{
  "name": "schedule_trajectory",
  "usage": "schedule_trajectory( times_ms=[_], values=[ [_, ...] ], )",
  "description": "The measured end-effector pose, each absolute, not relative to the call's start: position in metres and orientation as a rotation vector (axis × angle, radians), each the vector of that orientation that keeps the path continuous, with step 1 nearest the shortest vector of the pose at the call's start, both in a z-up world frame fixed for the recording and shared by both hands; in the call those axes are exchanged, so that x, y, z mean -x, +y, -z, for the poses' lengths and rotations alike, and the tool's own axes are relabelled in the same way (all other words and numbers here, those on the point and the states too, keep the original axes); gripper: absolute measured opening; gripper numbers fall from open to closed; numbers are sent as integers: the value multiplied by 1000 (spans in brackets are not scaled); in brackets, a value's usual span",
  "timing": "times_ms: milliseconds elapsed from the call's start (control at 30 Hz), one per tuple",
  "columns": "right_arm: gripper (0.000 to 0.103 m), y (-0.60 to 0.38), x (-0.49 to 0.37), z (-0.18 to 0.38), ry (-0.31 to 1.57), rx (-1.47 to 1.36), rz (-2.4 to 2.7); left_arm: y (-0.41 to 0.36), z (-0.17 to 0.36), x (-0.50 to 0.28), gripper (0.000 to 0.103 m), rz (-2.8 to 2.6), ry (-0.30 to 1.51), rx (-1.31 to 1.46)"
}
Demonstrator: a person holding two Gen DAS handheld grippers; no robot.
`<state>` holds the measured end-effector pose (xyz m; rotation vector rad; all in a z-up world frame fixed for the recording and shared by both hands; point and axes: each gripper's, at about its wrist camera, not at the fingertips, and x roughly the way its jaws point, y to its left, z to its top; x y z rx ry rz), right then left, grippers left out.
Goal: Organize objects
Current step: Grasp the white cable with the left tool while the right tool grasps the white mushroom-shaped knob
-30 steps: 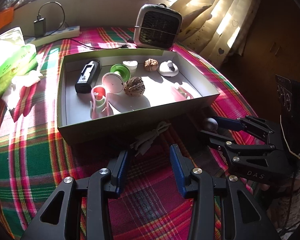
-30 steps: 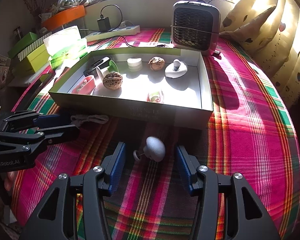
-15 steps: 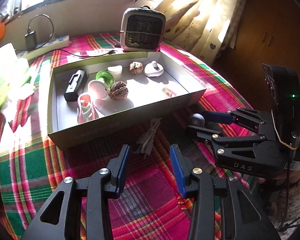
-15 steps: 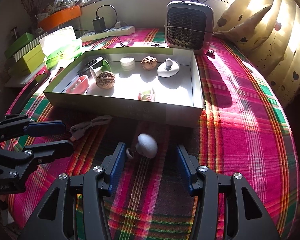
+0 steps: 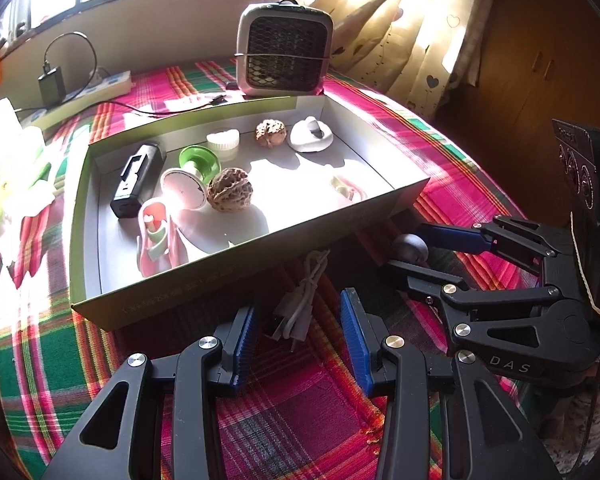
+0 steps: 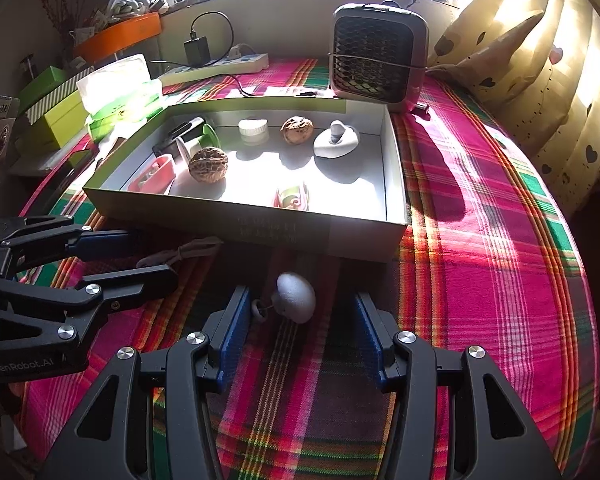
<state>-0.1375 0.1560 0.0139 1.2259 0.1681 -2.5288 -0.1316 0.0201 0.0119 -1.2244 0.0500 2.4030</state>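
Both tools are low over the plaid-covered surface [image 6: 480, 240], right in front of the shallow box [image 6: 324, 236], which serves as our landmark. The left hand-held gripper [image 5: 296, 340] points down at the bundled white cable [image 5: 300, 304] lying just in front of the box's near wall; its blue pads [image 5: 242, 344] stand apart on either side of the cable's near end, not pressing it, so the jaws are open and empty. The right hand-held gripper [image 6: 300, 344] sits off the box's near wall too, jaws spread wide, and the grey mushroom-shaped piece [image 6: 294, 296] lies on its side on the cloth between the pads, touching neither one. From the left wrist view that same grey piece [image 5: 410, 246] shows between the right tool's fingers, close to the box's near right corner.

Inside the box: a big walnut [image 6: 208, 164] near the middle, a smaller walnut [image 6: 297, 129] toward the far wall, a white cap [image 6: 253, 130] beside it, and a grey disc with a knob [image 6: 336, 142] toward the far right corner. A black clip-on device [image 5: 136, 180] lies along the left side, a green and white spool [image 5: 190, 174] next to it, and a red and green piece [image 5: 156, 236] at the near left. A small pink and green item [image 6: 293, 198] rests by the near wall.

Behind the box stands a small heater [image 6: 378, 56], and a power strip [image 6: 216, 66] lies farther left.
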Motion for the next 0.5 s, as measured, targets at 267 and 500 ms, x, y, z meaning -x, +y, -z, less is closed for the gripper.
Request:
schedule_trajectory(
  times_ms=[267, 500],
  values=[
    [49, 158, 138, -14, 154, -1218, 2518, 23, -12, 134, 38, -2421, 46, 1222],
    [36, 160, 138, -15, 133, -1211, 2509, 25, -11, 135, 21, -2450, 67, 1226]
  ],
)
